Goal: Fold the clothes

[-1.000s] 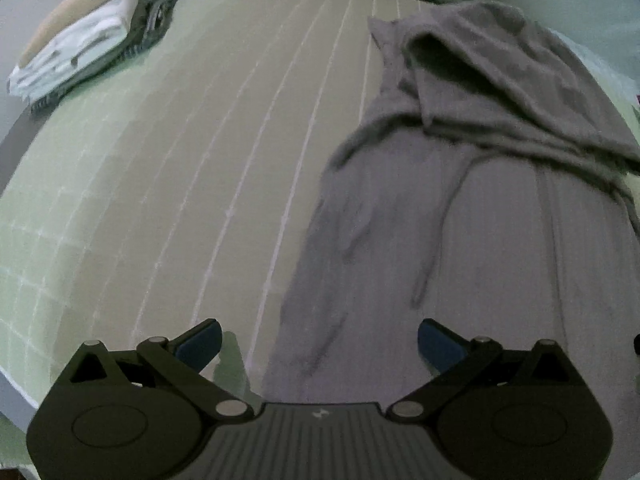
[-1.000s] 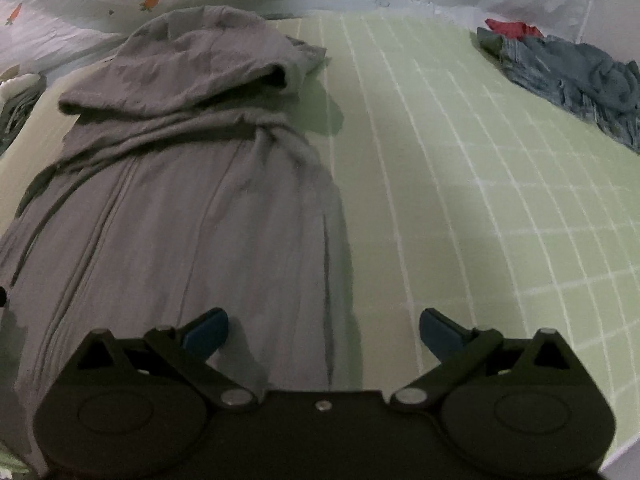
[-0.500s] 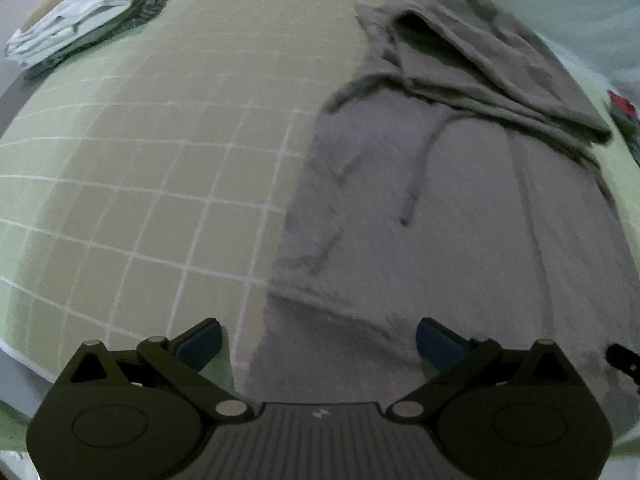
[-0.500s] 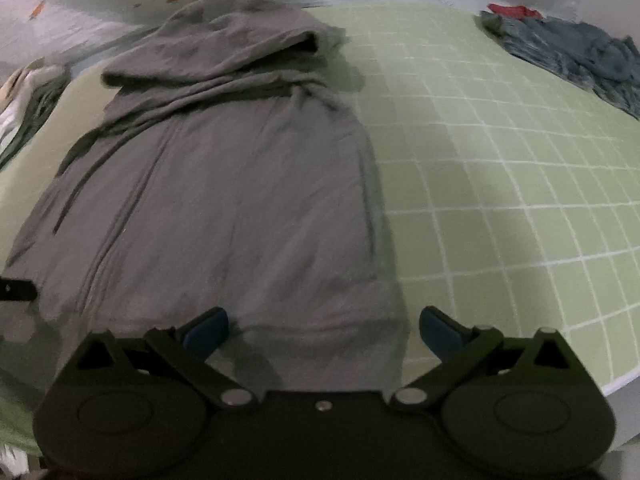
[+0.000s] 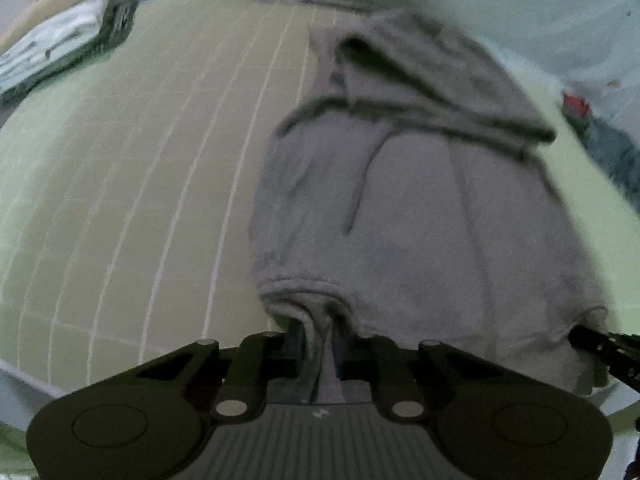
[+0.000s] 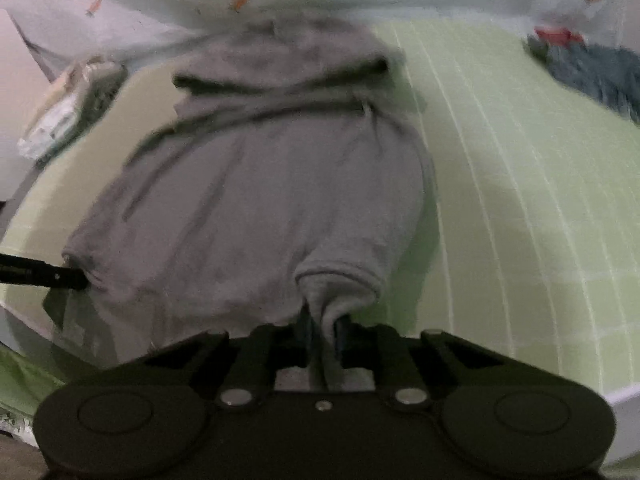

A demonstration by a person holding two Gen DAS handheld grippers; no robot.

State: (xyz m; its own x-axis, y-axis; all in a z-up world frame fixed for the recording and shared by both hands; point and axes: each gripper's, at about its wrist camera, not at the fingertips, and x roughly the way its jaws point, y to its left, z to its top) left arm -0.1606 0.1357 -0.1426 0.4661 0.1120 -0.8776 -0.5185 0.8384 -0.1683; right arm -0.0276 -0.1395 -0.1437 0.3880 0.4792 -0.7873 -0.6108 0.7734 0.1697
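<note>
Both pairs of jaws are clamped on the bottom hem of the grey hoodie: my left gripper pinches the hem's left corner, my right gripper pinches its right corner, and in each the fabric bunches into a tight vertical pleat that runs down between the fingers. Just past each grip the ribbed hem band rolls into a rounded lip, so the cloth there bulges up off the bed. In the left view I can see my right gripper's dark tip at the far right edge of the hem; in the right view my left one pokes in from the left edge in the same way

Beyond the hem the hoodie lies front-up on the green sheet with white grid lines, its body fairly smooth apart from a few soft lengthwise creases. A drawstring trails down the chest. Further away the hood is flattened and folded across the shoulders, with a dark opening along its edge. I cannot make out the sleeves clearly

Well apart on the sheet, a stack of folded pale clothes sits at the far left, and a blue denim garment with something red beside it lies at the far right. Everything is somewhat blurred
</note>
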